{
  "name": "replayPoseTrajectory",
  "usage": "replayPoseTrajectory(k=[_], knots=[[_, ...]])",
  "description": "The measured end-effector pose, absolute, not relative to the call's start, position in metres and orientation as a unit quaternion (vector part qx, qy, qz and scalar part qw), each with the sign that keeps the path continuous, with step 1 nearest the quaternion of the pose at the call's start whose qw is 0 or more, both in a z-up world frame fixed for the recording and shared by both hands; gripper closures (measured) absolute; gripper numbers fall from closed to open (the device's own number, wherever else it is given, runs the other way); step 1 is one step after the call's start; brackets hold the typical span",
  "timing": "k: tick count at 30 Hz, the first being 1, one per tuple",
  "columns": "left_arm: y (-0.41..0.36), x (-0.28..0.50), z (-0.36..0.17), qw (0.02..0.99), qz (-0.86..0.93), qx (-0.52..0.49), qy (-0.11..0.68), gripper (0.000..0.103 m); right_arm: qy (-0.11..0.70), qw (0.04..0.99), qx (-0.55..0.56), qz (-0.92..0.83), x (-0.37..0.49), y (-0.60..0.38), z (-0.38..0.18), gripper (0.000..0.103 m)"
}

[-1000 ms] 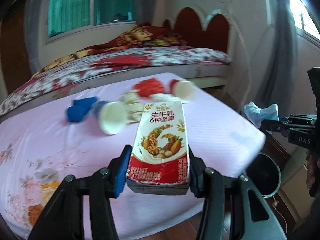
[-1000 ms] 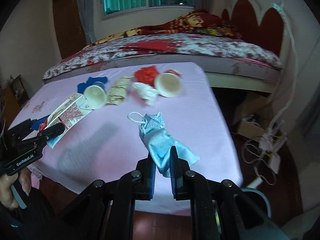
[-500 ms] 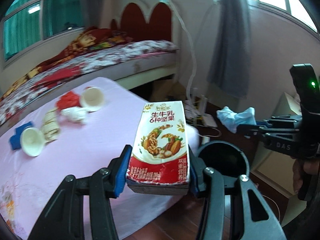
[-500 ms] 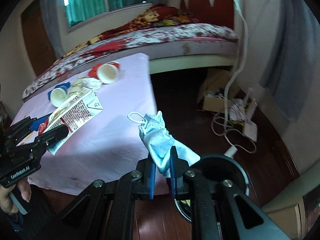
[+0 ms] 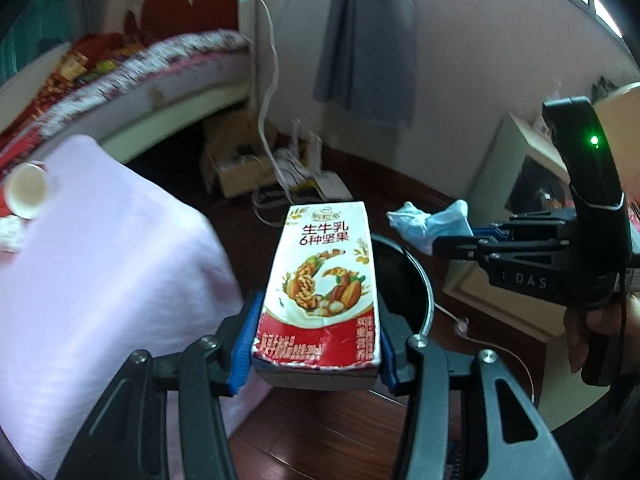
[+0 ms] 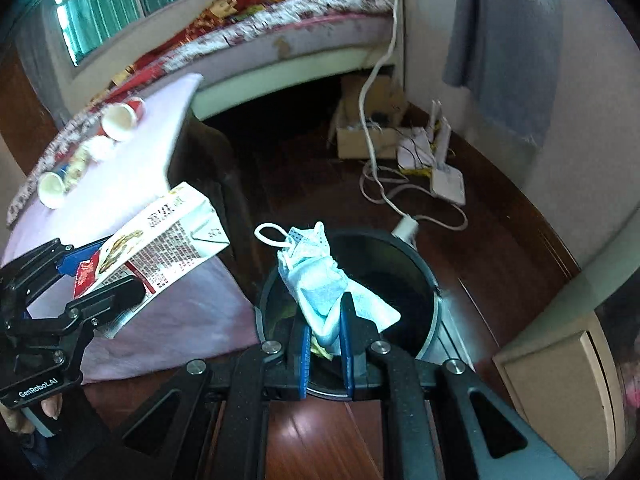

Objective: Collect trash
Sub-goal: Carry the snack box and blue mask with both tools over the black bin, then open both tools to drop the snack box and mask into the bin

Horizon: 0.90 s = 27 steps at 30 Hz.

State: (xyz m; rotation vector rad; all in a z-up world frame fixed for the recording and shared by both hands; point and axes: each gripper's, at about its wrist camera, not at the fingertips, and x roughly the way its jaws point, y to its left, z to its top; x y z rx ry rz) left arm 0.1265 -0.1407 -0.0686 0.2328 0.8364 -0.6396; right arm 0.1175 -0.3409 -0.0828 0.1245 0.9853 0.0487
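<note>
My left gripper (image 5: pixel 316 340) is shut on a red and white milk carton (image 5: pixel 322 284) and holds it over the left rim of a round black trash bin (image 5: pixel 416 288) on the floor. My right gripper (image 6: pixel 325 332) is shut on a crumpled light blue face mask (image 6: pixel 316 276) and holds it above the same bin (image 6: pixel 400 276). In the right wrist view the carton (image 6: pixel 160 240) sits in the left gripper (image 6: pixel 96 280) at the left. In the left wrist view the mask (image 5: pixel 430 222) sticks out of the right gripper (image 5: pixel 452 240).
A table with a pink cloth (image 5: pixel 100 280) stands left of the bin, with paper cups (image 6: pixel 120 120) and other scraps at its far end. A cardboard box (image 6: pixel 372 136), white cables (image 6: pixel 400 196) and a bed (image 6: pixel 280 32) lie beyond. A cream cabinet (image 6: pixel 560 364) stands at the right.
Both grippers have swung right, away from the table, and now hold the carton and the mask over the bin, which has come much closer.
</note>
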Motion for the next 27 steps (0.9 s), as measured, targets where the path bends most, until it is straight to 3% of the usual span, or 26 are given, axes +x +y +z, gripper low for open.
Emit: replayPoseTrajectory(k=[14, 16, 18, 20, 27], knots=[[-0.187, 0.157, -0.132, 0.809, -0.329, 0.118, 0.473, 0.052, 0.542, 0.839, 0.050, 0.019, 0.147, -0.362, -0.162, 0.089], [-0.190, 0.163, -0.138, 0.801, -0.335, 0.109, 0.484, 0.049, 0.551, 0.833, 0.045, 0.013, 0.150, -0.366, -0.169, 0.073], [-0.190, 0.164, -0.141, 0.811, -0.306, 0.118, 0.484, 0.017, 0.558, 0.829, 0.040, -0.011, 0.150, -0.374, -0.175, 0.009], [-0.183, 0.161, -0.138, 0.815, -0.300, 0.109, 0.483, 0.004, 0.552, 0.832, 0.030, -0.040, 0.148, -0.385, -0.175, 0.004], [-0.159, 0.147, -0.121, 0.840, -0.258, 0.100, 0.467, 0.001, 0.534, 0.841, 0.050, -0.073, 0.140, -0.400, -0.151, 0.000]])
